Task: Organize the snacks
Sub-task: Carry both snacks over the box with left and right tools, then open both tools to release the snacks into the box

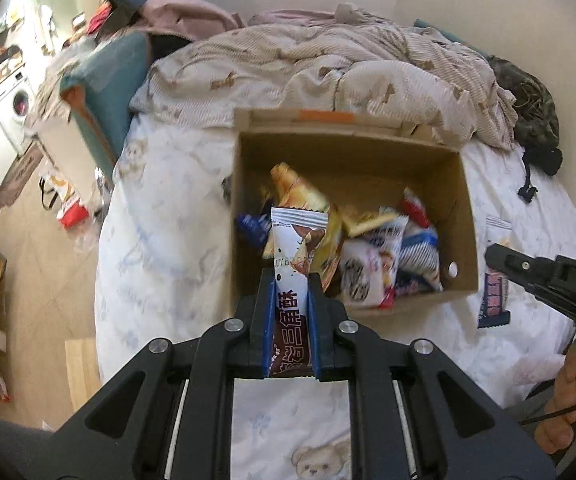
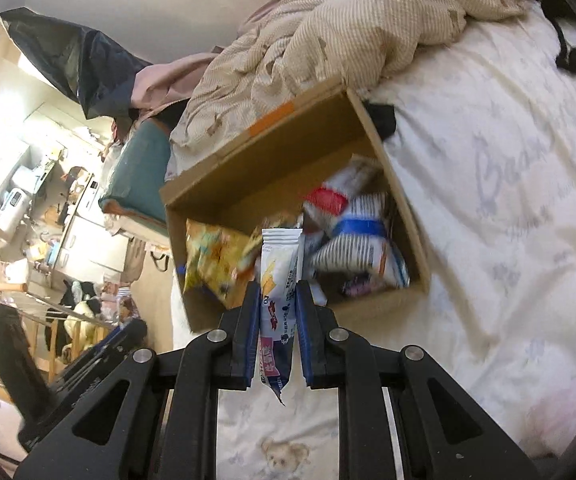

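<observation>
My left gripper and right gripper each pinch 1 snack; next I drop both into the far box.

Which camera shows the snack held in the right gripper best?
The right wrist view: the white snack packet sits clamped between the right gripper fingers, print visible. The left wrist view shows it only edge-on, hanging beyond the cardboard box.
</observation>
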